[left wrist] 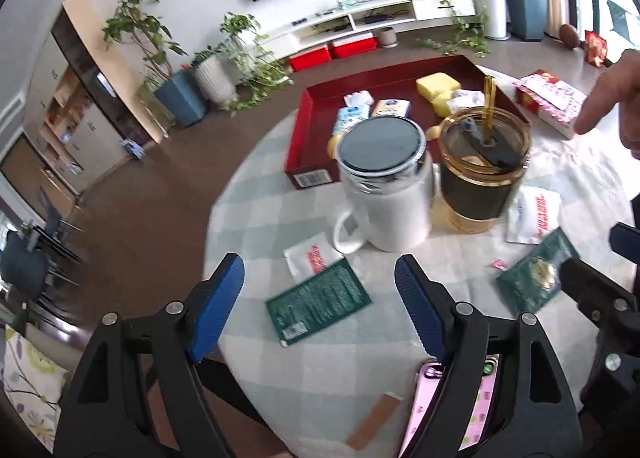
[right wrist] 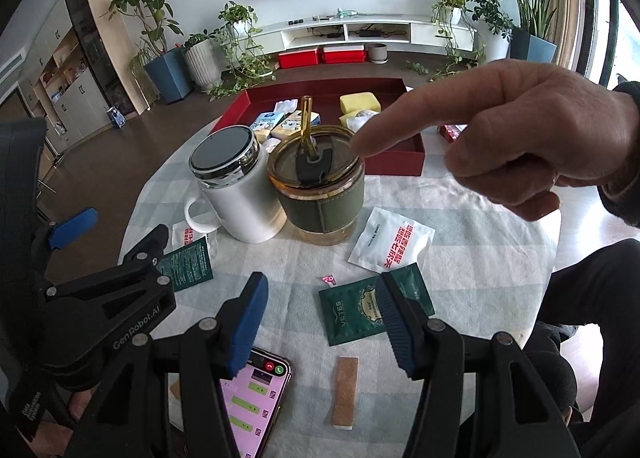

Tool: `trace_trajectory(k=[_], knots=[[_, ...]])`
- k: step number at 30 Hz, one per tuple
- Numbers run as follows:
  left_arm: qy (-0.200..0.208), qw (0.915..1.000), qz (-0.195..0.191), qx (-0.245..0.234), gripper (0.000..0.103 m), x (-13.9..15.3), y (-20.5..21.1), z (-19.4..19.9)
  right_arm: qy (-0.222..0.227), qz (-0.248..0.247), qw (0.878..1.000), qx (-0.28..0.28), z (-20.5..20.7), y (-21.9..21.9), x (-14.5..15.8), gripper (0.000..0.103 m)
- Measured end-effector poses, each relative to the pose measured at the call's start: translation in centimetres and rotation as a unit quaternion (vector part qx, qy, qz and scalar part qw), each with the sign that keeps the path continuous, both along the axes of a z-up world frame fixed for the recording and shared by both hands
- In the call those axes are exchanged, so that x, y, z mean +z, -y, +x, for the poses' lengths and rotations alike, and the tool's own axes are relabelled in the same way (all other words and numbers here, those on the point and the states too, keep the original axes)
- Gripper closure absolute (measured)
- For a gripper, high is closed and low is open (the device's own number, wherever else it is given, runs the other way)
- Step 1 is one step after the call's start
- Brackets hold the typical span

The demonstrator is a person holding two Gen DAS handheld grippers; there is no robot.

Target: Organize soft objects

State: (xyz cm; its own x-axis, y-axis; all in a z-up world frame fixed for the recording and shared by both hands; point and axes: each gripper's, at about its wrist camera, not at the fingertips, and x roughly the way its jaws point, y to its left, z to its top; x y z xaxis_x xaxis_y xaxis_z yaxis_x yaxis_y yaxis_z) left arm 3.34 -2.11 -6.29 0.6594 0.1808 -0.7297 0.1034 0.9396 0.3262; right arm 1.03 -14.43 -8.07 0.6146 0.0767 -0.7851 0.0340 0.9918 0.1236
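Note:
My left gripper (left wrist: 320,298) is open and hovers over a green sachet (left wrist: 318,302) that lies flat on the checked tablecloth; nothing is between its pads. My right gripper (right wrist: 322,322) is open too, with a second green sachet (right wrist: 360,310) lying on the cloth partly under its right finger. Two white sachets with red print (right wrist: 390,240) (right wrist: 186,234) lie near the cups. At the back stands a red tray (right wrist: 396,163) holding yellow sponges (right wrist: 359,101), tissue packs (right wrist: 296,121) and white soft pieces.
A white lidded mug (right wrist: 236,189) and a sleeved tumbler with a straw (right wrist: 320,193) stand between the grippers and the tray. A person's hand (right wrist: 500,137) points over the tumbler. A lit phone (right wrist: 256,398) and a plaster strip (right wrist: 345,392) lie near the front edge. A red-pink pack (left wrist: 548,101) lies right of the tray.

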Motion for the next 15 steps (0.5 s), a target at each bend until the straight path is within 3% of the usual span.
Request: trace_trajectory(k=[7,15], knots=[[-0.010,0.9993,-0.033,-0.013,0.026,0.1,0.2,-0.4,0.006,0.001,1.000,0.005,-0.7,-0.1,0.5,0.044],[-0.005,0.9994,-0.032,-0.009,0.026,0.1,1.2,-0.6,0.008,0.004,1.000,-0.003,-1.4,0.5,0.3,0.044]])
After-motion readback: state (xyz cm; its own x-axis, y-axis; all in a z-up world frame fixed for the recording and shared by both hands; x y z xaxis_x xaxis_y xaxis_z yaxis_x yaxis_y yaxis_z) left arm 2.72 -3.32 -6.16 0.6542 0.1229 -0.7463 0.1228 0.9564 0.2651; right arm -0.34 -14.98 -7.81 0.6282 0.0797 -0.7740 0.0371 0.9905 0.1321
